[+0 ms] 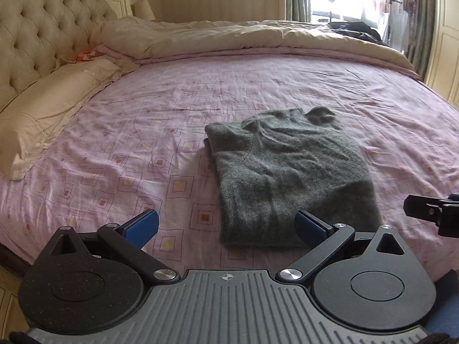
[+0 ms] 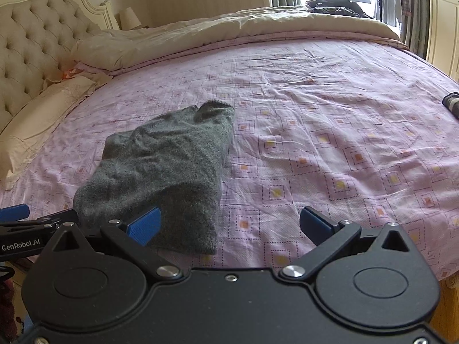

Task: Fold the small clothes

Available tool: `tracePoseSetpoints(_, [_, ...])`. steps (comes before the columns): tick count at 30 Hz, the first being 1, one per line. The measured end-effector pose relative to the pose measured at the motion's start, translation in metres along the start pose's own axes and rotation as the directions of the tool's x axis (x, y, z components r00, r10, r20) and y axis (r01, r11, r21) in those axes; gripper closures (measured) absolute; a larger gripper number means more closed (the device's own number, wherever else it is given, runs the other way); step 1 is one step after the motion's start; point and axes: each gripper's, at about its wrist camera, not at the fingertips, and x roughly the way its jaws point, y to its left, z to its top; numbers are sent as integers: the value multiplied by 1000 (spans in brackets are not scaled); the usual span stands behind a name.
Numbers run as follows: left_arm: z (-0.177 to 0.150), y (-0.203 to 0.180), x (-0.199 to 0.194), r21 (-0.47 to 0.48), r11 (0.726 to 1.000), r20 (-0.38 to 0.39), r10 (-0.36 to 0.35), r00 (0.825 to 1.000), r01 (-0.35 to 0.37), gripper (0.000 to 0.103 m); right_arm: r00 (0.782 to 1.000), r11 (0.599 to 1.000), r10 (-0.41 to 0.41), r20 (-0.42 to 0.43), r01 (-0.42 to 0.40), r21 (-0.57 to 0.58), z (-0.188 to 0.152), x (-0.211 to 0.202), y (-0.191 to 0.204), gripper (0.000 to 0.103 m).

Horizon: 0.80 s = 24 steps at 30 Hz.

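A grey knit sweater [image 1: 289, 172] lies folded into a rough rectangle on the pink patterned bedsheet [image 1: 143, 132]. It also shows in the right wrist view [image 2: 160, 172]. My left gripper [image 1: 226, 226] is open and empty, with its jaws wide apart just in front of the sweater's near hem. My right gripper [image 2: 229, 225] is open and empty, at the sweater's near right corner, with its left finger [image 2: 145, 225] over the hem. The right gripper's tip shows at the right edge of the left wrist view [image 1: 430, 209].
A cream pillow [image 1: 48, 114] lies at the left by the tufted headboard [image 1: 40, 34]. A rolled beige duvet [image 1: 243, 37] lies across the far side, with dark clothes [image 2: 335, 7] on it near the window. A dark object [image 2: 451, 104] lies at the bed's right edge.
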Motion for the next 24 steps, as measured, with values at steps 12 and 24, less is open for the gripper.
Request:
tracePoseSetpoints(12, [0, 3, -1, -28, 999, -110, 32, 993, -35, 1, 997, 1000, 25, -77, -24, 21, 5, -1, 11, 0])
tracePoseSetpoints(24, [1, 0, 5, -47, 999, -155, -10, 988, 2, 1, 989, 999, -33, -147, 37, 22, 9, 8, 7, 0])
